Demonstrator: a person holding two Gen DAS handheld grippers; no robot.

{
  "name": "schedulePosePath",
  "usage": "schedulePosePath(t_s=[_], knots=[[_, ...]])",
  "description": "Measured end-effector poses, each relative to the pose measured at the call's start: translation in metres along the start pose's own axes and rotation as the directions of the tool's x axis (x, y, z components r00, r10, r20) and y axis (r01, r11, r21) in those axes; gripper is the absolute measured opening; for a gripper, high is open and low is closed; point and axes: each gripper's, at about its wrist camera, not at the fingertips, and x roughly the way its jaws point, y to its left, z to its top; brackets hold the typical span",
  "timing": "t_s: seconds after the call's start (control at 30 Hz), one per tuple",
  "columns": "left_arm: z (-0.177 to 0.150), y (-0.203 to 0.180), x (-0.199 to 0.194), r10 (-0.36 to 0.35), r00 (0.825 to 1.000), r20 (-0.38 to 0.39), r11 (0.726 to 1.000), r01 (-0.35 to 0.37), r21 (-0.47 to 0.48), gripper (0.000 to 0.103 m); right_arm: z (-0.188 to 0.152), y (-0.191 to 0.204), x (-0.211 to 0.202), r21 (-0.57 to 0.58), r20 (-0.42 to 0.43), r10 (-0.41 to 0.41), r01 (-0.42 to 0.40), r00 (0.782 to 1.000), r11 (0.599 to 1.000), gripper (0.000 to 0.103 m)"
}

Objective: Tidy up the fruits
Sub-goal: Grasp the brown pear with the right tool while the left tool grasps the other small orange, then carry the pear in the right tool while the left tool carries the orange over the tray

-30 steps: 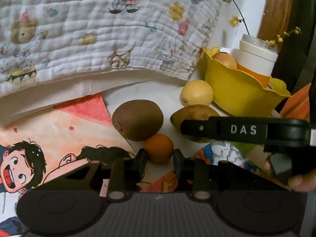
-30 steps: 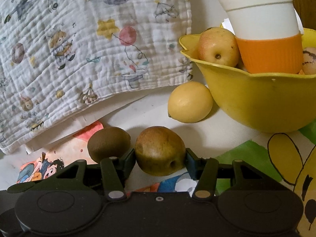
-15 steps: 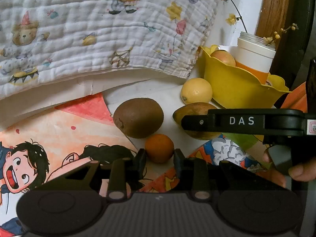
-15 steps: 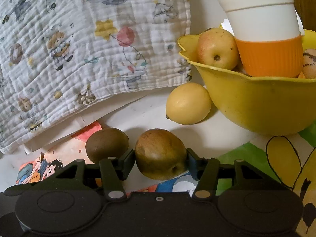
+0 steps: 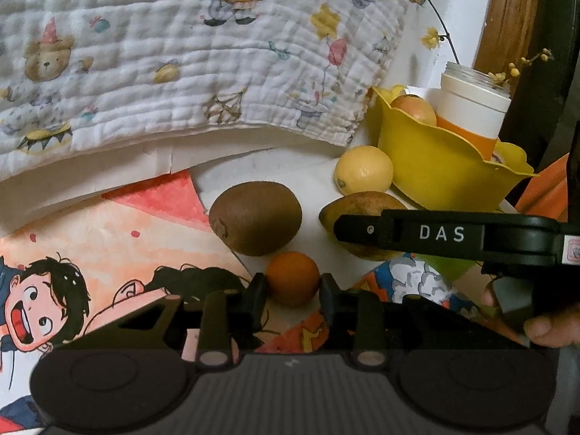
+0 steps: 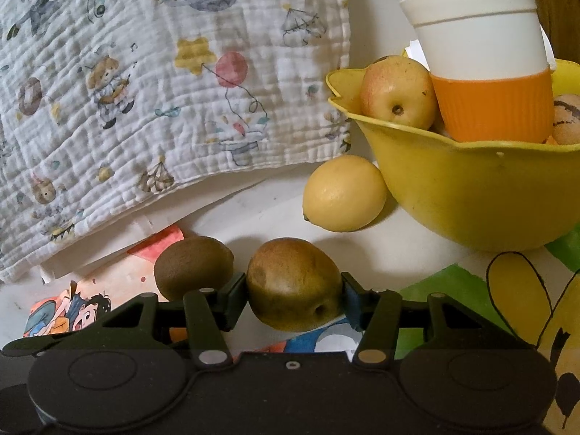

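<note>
My left gripper [image 5: 293, 286] is shut on a small orange [image 5: 293, 276], its jaws closing tight on both sides of it, low over the cartoon-print mat. A brown kiwi [image 5: 255, 217] lies just beyond it. In the right wrist view my right gripper [image 6: 294, 291] grips a brown pear [image 6: 294, 282]; its jaws are closing and both pads press on the fruit. The same kiwi [image 6: 194, 266] sits left of the pear. A lemon [image 6: 344, 193] rests against the yellow bowl [image 6: 453, 195], which holds an apple [image 6: 397, 90].
A white and orange cup [image 6: 478, 65] stands in the bowl. A folded quilt [image 5: 181, 54] with bear prints fills the back and left. The right gripper's side [image 5: 435, 233] and a person's fingers [image 5: 547, 330] cross the left wrist view at right.
</note>
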Motion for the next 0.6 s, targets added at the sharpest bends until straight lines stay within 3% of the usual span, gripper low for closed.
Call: schedulePosePath(t_s=[0.3,0.6], knots=[[-0.003,-0.004,-0.027,0.014,1.000,0.013,1.000,-0.015,0.017,0.034,-0.003,-0.009,-0.019,-0.001,0.010,0.054,-0.054,0.998,0.999,0.056],[-0.009,-0.023,-0.063,0.024,0.999,0.030,0.999,-0.026,0.043,0.034,-0.012,-0.017,-0.064,-0.011,0.029,0.116,-0.115,0.993,0.993,0.056]])
